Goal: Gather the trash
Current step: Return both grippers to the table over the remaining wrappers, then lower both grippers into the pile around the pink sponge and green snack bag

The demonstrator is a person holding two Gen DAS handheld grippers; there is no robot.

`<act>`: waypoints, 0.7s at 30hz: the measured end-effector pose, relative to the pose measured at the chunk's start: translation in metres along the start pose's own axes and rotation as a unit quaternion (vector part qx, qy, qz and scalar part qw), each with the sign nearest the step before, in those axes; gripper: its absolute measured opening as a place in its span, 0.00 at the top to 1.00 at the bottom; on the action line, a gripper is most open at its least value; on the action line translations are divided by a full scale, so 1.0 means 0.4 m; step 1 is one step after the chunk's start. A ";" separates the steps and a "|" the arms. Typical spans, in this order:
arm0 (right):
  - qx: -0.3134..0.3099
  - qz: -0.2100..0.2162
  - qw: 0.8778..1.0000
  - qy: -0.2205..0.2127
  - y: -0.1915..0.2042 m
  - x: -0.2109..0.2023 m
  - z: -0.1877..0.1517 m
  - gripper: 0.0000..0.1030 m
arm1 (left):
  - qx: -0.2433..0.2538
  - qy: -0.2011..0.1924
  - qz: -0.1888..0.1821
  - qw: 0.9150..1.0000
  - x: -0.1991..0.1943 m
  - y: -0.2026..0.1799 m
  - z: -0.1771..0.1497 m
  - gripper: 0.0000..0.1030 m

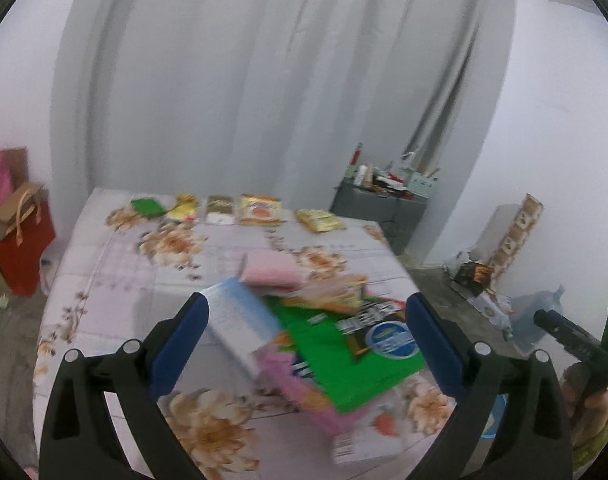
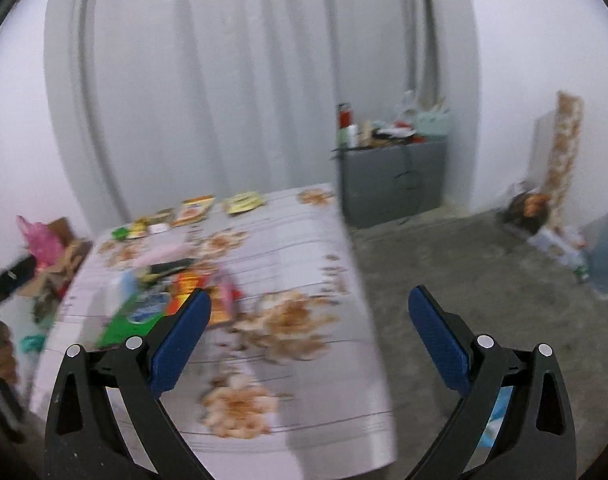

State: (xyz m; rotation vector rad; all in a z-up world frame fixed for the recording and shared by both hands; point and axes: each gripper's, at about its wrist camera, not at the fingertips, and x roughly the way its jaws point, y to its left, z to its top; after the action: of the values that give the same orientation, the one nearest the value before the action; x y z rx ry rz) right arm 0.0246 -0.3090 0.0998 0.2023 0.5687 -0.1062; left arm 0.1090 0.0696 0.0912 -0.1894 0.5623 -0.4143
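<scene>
A pile of trash lies on the flowered tablecloth: a green packet, a light blue box, a pink packet and a dark wrapper. My left gripper is open, jaws wide on either side of the pile, holding nothing. A row of small packets lies at the table's far edge. In the right wrist view the pile is left of my right gripper, which is open and empty above the table's right edge.
A grey cabinet with clutter on top stands behind the table at the right. Red and brown paper bags stand on the floor at the left. Boxes and bags line the right wall. Concrete floor lies right of the table.
</scene>
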 end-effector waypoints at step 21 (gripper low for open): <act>0.116 0.267 0.936 0.200 0.208 0.248 0.143 0.30 | -0.085 0.042 -0.028 0.995 0.113 0.178 -0.007 0.06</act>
State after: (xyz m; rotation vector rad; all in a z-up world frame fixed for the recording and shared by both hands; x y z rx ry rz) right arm 0.1505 -0.2448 0.1065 0.6102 0.8883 0.4078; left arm 0.1654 0.1143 0.0469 -0.3523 0.6758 -0.4310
